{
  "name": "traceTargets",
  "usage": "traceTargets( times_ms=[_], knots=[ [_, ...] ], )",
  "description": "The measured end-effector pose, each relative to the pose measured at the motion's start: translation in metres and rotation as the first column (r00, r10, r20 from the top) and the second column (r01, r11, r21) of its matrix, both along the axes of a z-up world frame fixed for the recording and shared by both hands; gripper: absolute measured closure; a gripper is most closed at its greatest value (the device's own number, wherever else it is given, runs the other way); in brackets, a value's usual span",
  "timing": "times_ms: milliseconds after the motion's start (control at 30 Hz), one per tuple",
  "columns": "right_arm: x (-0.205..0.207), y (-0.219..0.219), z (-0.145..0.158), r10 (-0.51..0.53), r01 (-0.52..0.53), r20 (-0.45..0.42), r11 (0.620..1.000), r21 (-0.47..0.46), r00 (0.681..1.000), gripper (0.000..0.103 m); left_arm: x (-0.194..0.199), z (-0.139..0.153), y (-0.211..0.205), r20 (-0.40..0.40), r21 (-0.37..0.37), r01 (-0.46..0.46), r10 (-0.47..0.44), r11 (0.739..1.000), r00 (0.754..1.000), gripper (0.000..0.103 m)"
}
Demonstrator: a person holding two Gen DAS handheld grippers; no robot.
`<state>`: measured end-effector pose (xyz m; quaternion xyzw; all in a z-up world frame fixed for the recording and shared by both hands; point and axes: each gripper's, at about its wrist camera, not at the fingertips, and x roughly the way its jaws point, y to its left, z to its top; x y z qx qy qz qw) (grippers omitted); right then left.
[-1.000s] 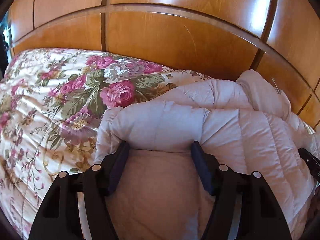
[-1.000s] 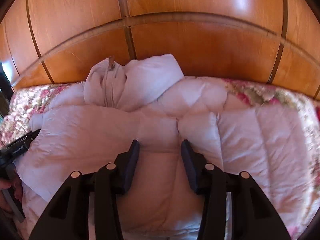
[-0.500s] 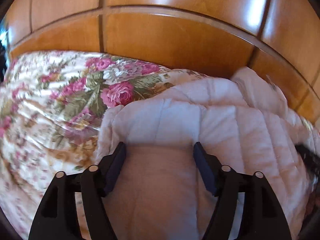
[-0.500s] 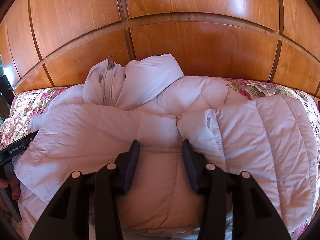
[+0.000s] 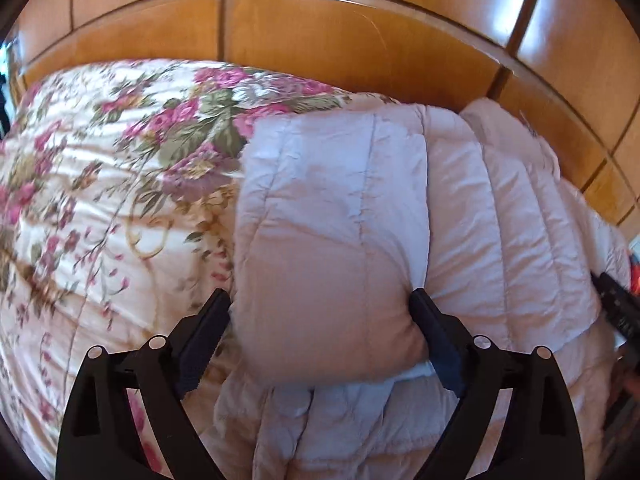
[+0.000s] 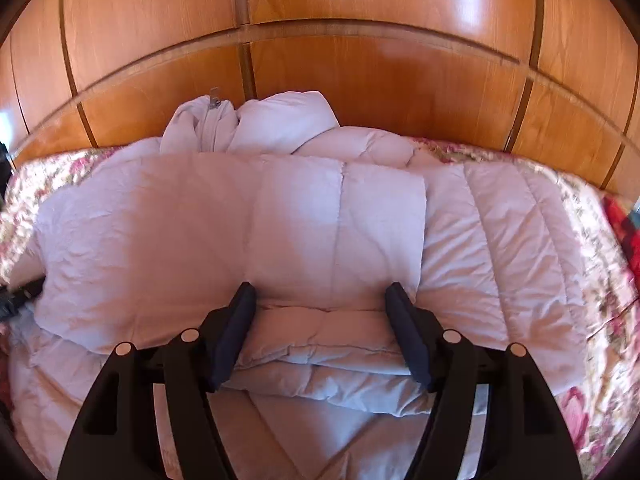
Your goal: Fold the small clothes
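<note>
Fingers point(image 5: 219, 330) of the left gripper point(image 5: 324, 332) and right gripper point(image 6: 320, 332) are opening, releasing the folded sleeves so the padded jacket point(image 6: 240, 220) lies flat on the bed point(image 5: 100, 200).

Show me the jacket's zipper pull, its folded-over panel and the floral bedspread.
zipper pull point(image 6: 215, 95), right wrist view, on the metal tab.
folded-over panel point(image 6: 320, 220), right wrist view, mid-panel.
floral bedspread point(image 5: 120, 184), left wrist view, bare patterned area.

Both wrist views look steeply down, close over the pale quilted jacket point(image 5: 340, 240) point(image 6: 240, 232), facing the wooden headboard point(image 5: 360, 48) point(image 6: 360, 80), which both share.
</note>
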<state>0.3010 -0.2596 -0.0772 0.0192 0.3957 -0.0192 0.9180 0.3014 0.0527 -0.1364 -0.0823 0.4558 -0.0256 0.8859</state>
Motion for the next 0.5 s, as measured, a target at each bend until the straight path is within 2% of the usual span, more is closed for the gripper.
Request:
traceTargets(
  times_ms=[67, 100, 133, 233, 500],
  knots=[
    [-0.003, -0.002, 0.003, -0.003, 0.003, 0.004, 1.000, 0.004, 1.000, 0.030, -0.017, 0.010, 0.008, -0.006, -0.044, -0.021, 0.021, 0.999, 1.000, 0.014],
    [-0.006, -0.006, 0.007, -0.013, 0.013, 0.010, 1.000, 0.020, 1.000, 0.020, -0.025, 0.013, 0.011, -0.003, -0.068, -0.028, 0.028, 0.997, 1.000, 0.014],
    [-0.012, -0.010, 0.013, -0.031, 0.030, 0.025, 0.999, 0.037, 0.999, 0.017, -0.039, 0.018, 0.017, 0.006, -0.110, -0.036, 0.037, 0.993, 0.999, 0.014],
    [-0.040, -0.023, 0.032, -0.049, 0.040, 0.070, 0.992, 0.123, 0.996, 0.016, -0.067, 0.023, 0.026, 0.010, -0.164, -0.041, 0.043, 0.986, 0.999, 0.014],
    [-0.104, -0.048, 0.055, -0.050, 0.045, 0.023, 0.984, 0.171, 0.998, 0.014, -0.124, 0.023, 0.043, -0.001, -0.174, -0.015, 0.015, 0.985, 1.000, 0.014]
  ],
)
